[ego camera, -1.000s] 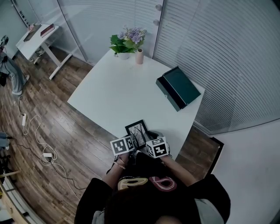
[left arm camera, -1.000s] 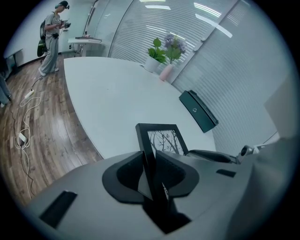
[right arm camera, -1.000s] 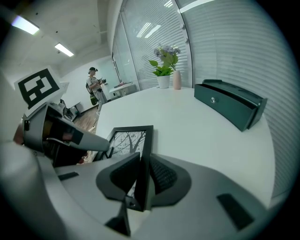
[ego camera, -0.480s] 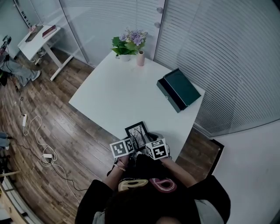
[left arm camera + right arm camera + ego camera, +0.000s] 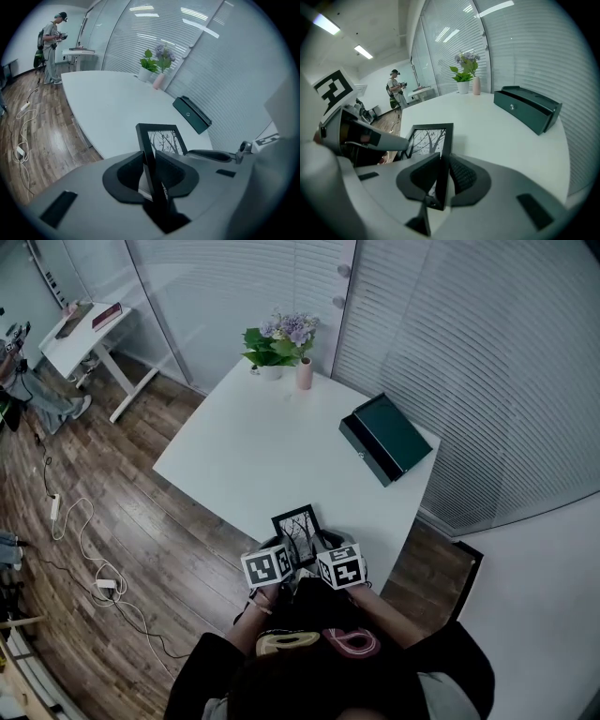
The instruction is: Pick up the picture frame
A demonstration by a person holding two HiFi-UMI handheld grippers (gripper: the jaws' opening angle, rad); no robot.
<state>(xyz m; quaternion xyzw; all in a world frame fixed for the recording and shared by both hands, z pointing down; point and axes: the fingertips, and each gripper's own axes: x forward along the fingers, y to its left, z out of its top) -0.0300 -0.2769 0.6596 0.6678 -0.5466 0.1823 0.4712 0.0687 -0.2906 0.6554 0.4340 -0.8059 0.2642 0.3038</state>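
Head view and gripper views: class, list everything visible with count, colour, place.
table: one, white, centre
picture frame: one, black, at the table's near edge
box: one, dark green, table's right side
potted plant: one, green and purple, table's far corner
vase: one, pink, beside potted plant
small desk: one, white, far left
cables: several, white, floor at left
bystander: one, dark cap, by small desk
left gripper: one, grey, fingers shut on picture frame's left edge
right gripper: one, grey, fingers shut on its right edge

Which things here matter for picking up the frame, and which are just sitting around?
In the job: black picture frame with a tree print, left claw and right claw both clamped on its sides.
Lying about: dark green box, potted plant with purple flowers, pink vase.
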